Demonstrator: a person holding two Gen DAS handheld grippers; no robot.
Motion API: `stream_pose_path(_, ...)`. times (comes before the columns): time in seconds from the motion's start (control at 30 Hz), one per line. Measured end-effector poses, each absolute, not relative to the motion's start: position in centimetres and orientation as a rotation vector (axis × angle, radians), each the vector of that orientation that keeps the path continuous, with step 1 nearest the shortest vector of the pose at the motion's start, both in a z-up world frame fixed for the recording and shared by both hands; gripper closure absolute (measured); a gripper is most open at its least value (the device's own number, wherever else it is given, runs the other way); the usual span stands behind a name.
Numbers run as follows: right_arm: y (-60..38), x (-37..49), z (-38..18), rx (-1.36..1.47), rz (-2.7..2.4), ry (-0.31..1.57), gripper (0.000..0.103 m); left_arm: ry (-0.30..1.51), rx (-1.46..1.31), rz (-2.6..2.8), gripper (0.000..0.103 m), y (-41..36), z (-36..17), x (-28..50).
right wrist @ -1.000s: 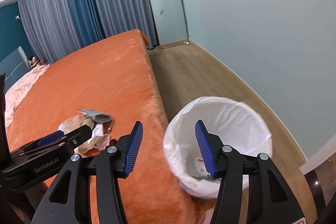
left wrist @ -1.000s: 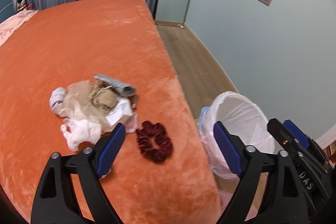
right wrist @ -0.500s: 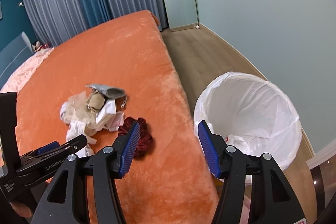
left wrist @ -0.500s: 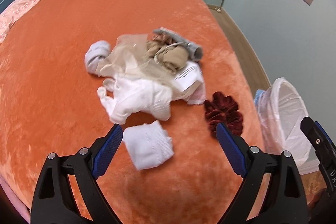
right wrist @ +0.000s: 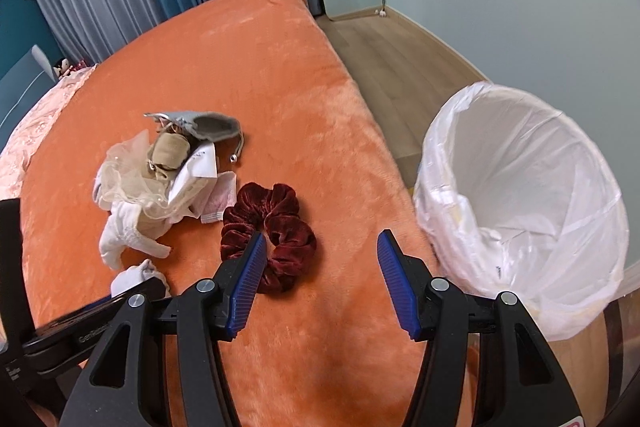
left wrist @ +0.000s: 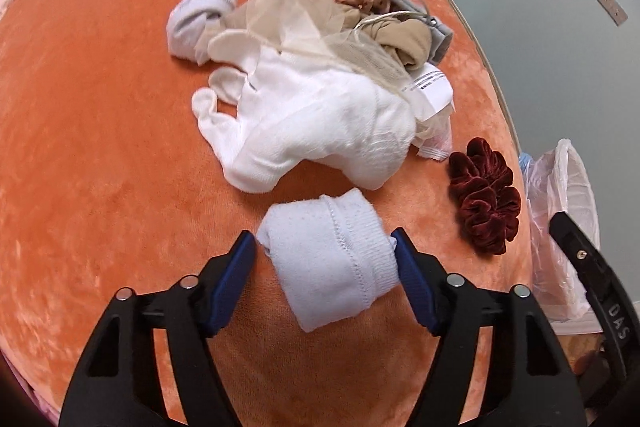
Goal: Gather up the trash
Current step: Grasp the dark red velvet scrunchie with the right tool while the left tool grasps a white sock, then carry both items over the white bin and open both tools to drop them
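My left gripper (left wrist: pixel 323 251) points down at the orange bed (left wrist: pixel 100 155). A rolled white sock (left wrist: pixel 332 259) lies between my left jaws. These jaws are closing. The right blue pad touches the sock's cuff. The left pad is just beside the sock, with a thin gap, so I do not squeeze it yet.

At twelve o'clock from the sock is a pile of things (left wrist: pixel 320 75): white tights, thin see-through cloth, a tan cloth, a paper slip and a gray pouch. Another rolled sock (left wrist: pixel 200 15) sits at eleven o'clock, at the pile's far left. A dark red hair scrunchie (left wrist: pixel 486 195) lies at two o'clock, near the bed's edge.

My right gripper (right wrist: pixel 320 263) hangs over the bed too. Its jaws are partly open and hold nothing. The scrunchie (right wrist: pixel 276 223) lies under the left pad, partly hidden by it. The trash bin (right wrist: pixel 520 203) with its white bag stands on the floor at two o'clock, just beside the bed. The pile (right wrist: pixel 168 183) is at ten o'clock.
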State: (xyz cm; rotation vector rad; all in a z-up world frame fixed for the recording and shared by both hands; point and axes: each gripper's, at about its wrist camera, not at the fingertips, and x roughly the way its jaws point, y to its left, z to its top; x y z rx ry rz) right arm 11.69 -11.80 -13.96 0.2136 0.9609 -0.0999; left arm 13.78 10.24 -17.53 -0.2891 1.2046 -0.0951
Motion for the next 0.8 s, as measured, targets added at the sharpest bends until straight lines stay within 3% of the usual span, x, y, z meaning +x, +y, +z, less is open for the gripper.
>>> stream_pose_path(0.13,-11.4,12.6,-15.2,0.217,-0.097,0.985,0.047,1.193,-0.296,-0.117,0.052,10.5,-17.2,13.7)
stream_pose_path(0.3,-10.9,13.6,-17.0,0.237,-0.082,1.026,0.051,1.181,-0.293,-0.129,0.057,10.3,-16.7,13.7)
stream_pose_path(0.37,-10.8,13.9,-17.7,0.25,-0.076,1.038,0.054,1.179,-0.295,-0.133,0.058,10.4,-16.6,13.7)
stream_pose_path(0.43,-10.8,14.2,-18.4,0.264,-0.068,1.059,0.069,1.172,-0.29,-0.135,0.058,10.5,-16.2,13.6)
stream_pose_path(0.5,-10.8,14.3,-18.8,0.286,-0.065,1.067,0.072,1.167,-0.282,-0.137,0.058,10.2,-15.9,13.5)
stream_pose_path(0.6,-10.7,14.4,-18.7,0.291,-0.045,1.072,0.088,1.16,-0.273,-0.142,0.058,10.1,-15.2,13.4)
stream_pose_path(0.8,-10.8,13.6,-15.9,0.285,-0.017,1.013,0.091,1.124,-0.251,-0.162,0.058,9.1,-13.0,13.1)
